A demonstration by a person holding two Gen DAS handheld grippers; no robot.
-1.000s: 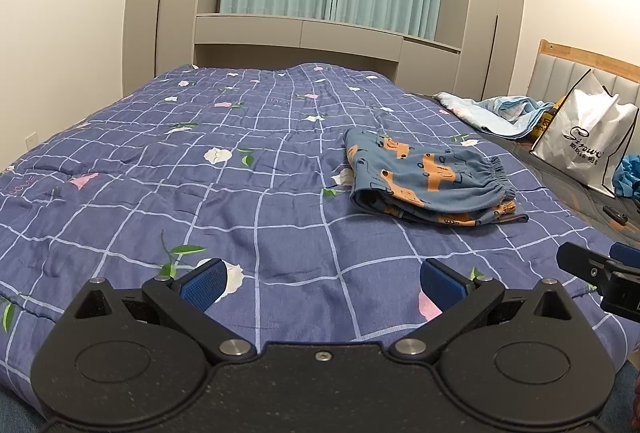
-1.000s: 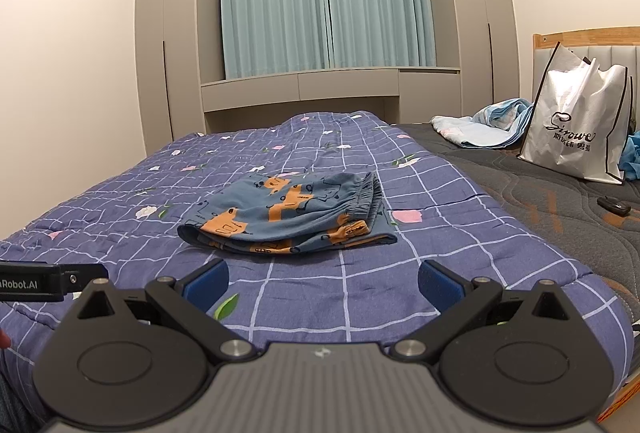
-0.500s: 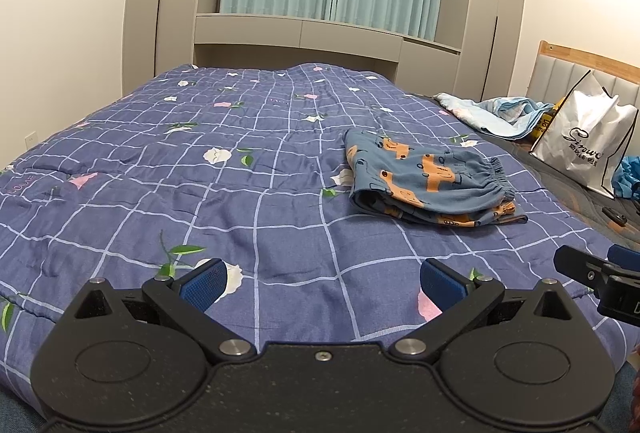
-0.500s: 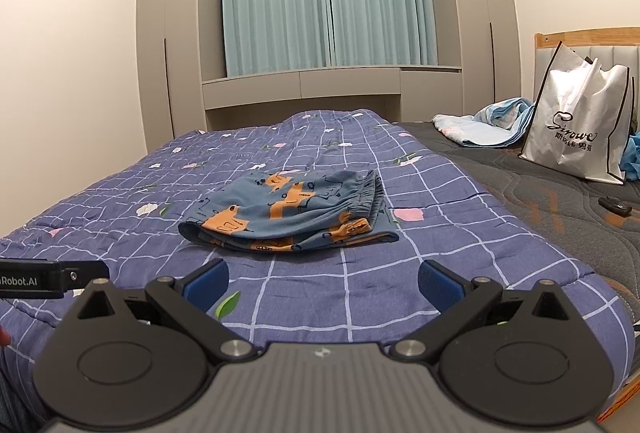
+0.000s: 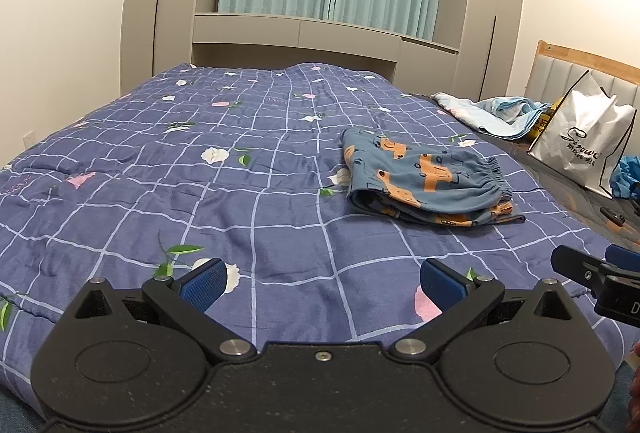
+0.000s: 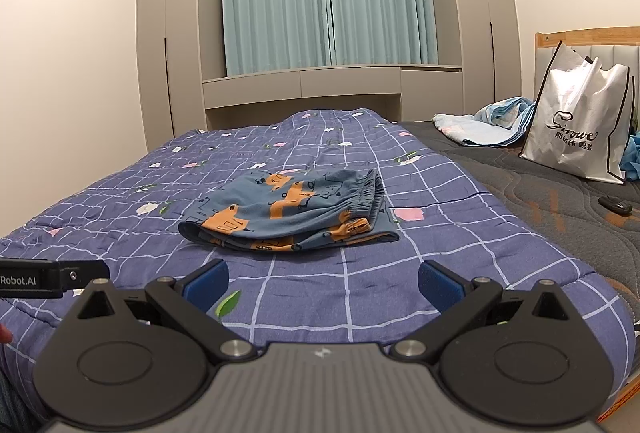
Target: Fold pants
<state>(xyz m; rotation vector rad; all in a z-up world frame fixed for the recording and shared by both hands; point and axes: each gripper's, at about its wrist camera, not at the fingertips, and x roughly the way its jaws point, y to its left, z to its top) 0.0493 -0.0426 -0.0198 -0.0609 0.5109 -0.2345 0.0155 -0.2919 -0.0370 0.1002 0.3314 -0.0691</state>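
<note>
Item: pants (image 5: 430,183), child-size by their look, blue-grey cloth printed with orange vehicles; gathered elastic waistband at the end nearer the white shopping bag (image 5: 586,143).

Location: lying on the blue checked quilt (image 5: 260,201), between its middle and the edge that faces the white shopping bag; well short of the bag itself, with a strip of quilt and dark mattress between.

Condition: lying flat in a compact stack of several layers, edges roughly aligned; a lower layer sticks out a little past the waistband at the near corner; top surface smooth.

Progress, as judged: folding appears complete or nearly so; at most a tidying of the protruding corner remains.

Left gripper (image 5: 322,283): jaws spread wide, nothing between them; over the quilt, well apart from the pants.

Right gripper (image 6: 322,281): jaws likewise spread wide and empty; facing the pants, near but not touching.
</note>
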